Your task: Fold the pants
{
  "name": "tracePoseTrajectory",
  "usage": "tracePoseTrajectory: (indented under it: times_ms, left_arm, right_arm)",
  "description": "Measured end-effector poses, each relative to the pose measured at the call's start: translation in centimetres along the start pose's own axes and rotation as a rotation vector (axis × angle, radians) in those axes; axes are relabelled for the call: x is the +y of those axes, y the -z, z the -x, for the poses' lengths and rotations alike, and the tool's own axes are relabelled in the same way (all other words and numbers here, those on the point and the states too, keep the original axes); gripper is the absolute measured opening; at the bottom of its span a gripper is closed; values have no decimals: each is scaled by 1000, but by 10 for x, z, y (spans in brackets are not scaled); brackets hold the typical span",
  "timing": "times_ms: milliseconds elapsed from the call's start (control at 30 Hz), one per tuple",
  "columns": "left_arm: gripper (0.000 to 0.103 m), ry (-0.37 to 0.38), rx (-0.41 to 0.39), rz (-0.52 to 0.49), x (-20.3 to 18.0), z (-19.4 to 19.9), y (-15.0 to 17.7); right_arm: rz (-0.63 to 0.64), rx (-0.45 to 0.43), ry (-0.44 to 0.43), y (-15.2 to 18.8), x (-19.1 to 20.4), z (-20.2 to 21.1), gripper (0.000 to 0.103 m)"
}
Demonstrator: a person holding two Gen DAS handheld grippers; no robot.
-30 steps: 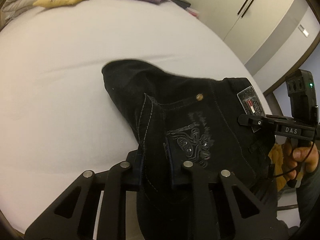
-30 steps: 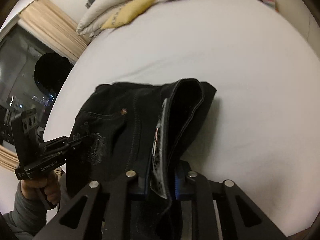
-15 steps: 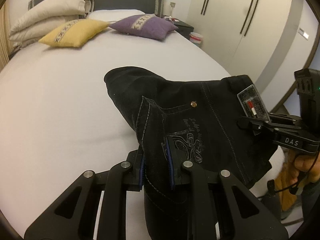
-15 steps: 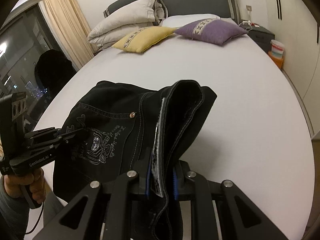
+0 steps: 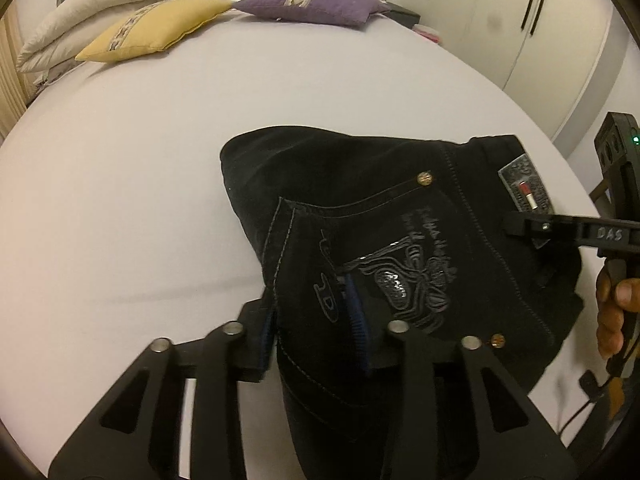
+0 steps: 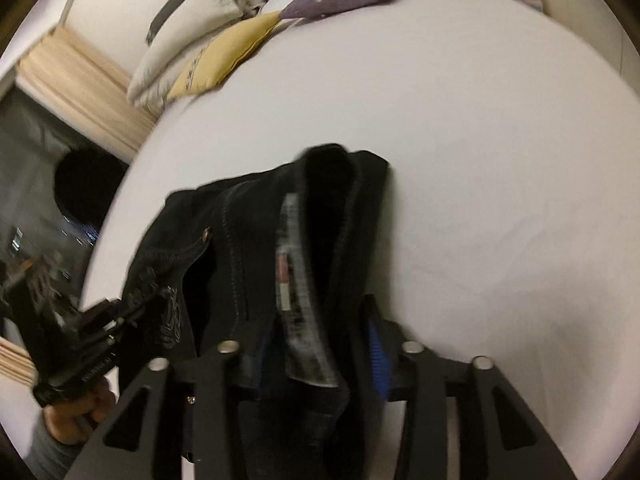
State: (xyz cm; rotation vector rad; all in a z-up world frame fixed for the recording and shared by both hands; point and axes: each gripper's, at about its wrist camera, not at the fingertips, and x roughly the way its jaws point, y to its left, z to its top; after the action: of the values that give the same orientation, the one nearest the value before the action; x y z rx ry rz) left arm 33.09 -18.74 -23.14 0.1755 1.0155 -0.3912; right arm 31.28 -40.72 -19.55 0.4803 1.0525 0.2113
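Observation:
Black jeans [image 5: 384,216] with an embroidered back pocket and a waistband label lie bunched on the white bed [image 5: 132,184]. My left gripper [image 5: 314,314] has its jaws spread around the left end of the waistband, the blue pads apart from the cloth. My right gripper [image 6: 320,344] has its jaws spread around the other waistband end [image 6: 316,248], label between the pads. The right gripper also shows at the right of the left wrist view [image 5: 560,228], and the left gripper at the lower left of the right wrist view [image 6: 92,344].
A yellow cushion [image 5: 156,28], a purple cushion [image 5: 312,2] and stacked white pillows [image 5: 100,8] lie at the bed's head. White wardrobe doors [image 5: 532,24] stand to the right. A dark window and beige curtain [image 6: 80,92] are on the left.
Both grippers have opened wider around the waistband and tilted down toward the bed. The jeans have settled lower onto the sheet.

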Motion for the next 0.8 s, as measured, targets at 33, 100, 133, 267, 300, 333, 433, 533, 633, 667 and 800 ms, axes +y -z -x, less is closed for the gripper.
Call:
tracePoseTrajectory:
  times_ms: [33,100,133,267,300,333,433,533,633,667,800]
  left_arm:
    - [42,-9,-1,-2,0,0,1]
    - [46,-17,-1,1,4,-4,-1]
    - [47,-21,-4,3,4,-4,-1]
    - [52,-31,-11,7,9,-5,-4]
    - [52,-31,-12,10,9,-4,-4]
    - [52,-32,-15,14,11,-3,-4]
    - [53,-48,-27,24,14,7,-3]
    - [65,-74,-71,37,15,33,6]
    - [81,-127,-148,52,17,63,16]
    - [86,-141,-182,59,18,78,21]
    - [103,-222,-336,66,13,142,37]
  right_arm:
    - [-6,0,-18,1,-4,0,47]
    - [-1,-8,-30,3,-5,1,52]
    - [3,-11,-31,3,-5,2,54]
    - [8,-36,-13,6,-2,9,60]
    - [6,-46,-1,8,-2,13,62]
    - [2,-55,4,8,-1,14,65]
    - [-12,-94,27,14,-3,31,67]
    - [-29,-140,53,21,-3,54,68]
    - [-12,-218,91,35,9,86,74]
    - [1,-249,105,40,15,97,75]
    - [129,-434,179,66,63,155,87]
